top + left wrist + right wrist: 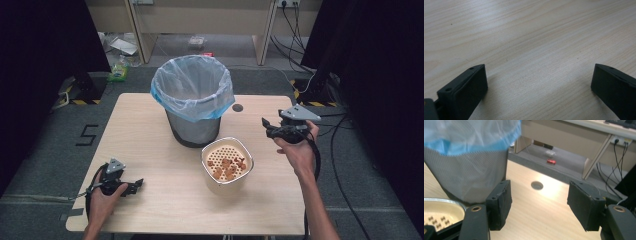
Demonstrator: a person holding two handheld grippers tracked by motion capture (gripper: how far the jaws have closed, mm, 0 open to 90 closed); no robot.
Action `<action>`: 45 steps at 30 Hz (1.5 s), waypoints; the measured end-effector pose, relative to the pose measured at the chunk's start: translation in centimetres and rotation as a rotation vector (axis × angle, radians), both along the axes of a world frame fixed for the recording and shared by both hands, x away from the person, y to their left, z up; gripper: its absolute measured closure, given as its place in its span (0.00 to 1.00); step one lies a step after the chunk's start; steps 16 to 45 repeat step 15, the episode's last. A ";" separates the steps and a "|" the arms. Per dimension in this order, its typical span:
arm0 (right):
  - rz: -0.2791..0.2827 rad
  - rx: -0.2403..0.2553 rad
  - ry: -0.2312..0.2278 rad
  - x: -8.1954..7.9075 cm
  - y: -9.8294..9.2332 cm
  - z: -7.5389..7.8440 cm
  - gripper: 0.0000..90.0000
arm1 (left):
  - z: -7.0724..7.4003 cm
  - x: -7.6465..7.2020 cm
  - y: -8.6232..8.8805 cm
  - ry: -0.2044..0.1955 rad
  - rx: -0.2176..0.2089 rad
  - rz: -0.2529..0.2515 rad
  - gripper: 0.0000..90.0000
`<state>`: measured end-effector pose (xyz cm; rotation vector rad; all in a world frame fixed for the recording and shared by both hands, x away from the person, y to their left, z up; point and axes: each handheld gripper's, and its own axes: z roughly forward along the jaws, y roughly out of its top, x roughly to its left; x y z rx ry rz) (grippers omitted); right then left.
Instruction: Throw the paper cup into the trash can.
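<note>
Both grippers' fingers spread and empty, left gripper point(134, 186) and right gripper point(267, 128) flanking perforated basket point(227, 162).

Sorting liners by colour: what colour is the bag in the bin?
Pale blue, translucent; the bag shows best in the high view, folded over the grey mesh bin.

The high view looks forward and down over the whole table point(150, 130), floor beyond at the top of the frame; the left gripper view sits close above bare wood point(531, 45); the right gripper view looks low across the tabletop, sharing the bin point(469, 177) and table hole point(537, 185) with the high view.
</note>
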<state>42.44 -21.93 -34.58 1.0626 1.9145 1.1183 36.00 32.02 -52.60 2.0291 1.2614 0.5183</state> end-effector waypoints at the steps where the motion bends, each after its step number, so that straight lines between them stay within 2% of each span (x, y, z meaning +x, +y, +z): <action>1: -0.004 0.002 0.004 -0.2 -0.3 -0.4 0.40 | 0.0 0.0 0.0 0.000 0.000 0.000 0.00; 8: -0.025 0.023 0.026 -1.6 -1.7 -2.9 0.40 | 0.0 -0.1 0.0 -0.001 0.000 0.005 0.00; 11: -0.033 0.014 0.047 -2.0 -2.0 -4.2 0.40 | 0.0 -0.1 0.0 0.000 0.000 0.005 0.00; 15: -0.044 0.012 0.053 -2.4 -2.3 -5.4 0.40 | 0.0 -0.1 0.0 -0.001 0.001 0.005 0.00; 45: -0.044 0.012 0.053 -2.4 -2.3 -5.4 0.40 | 0.0 -0.1 0.0 -0.001 0.001 0.005 0.00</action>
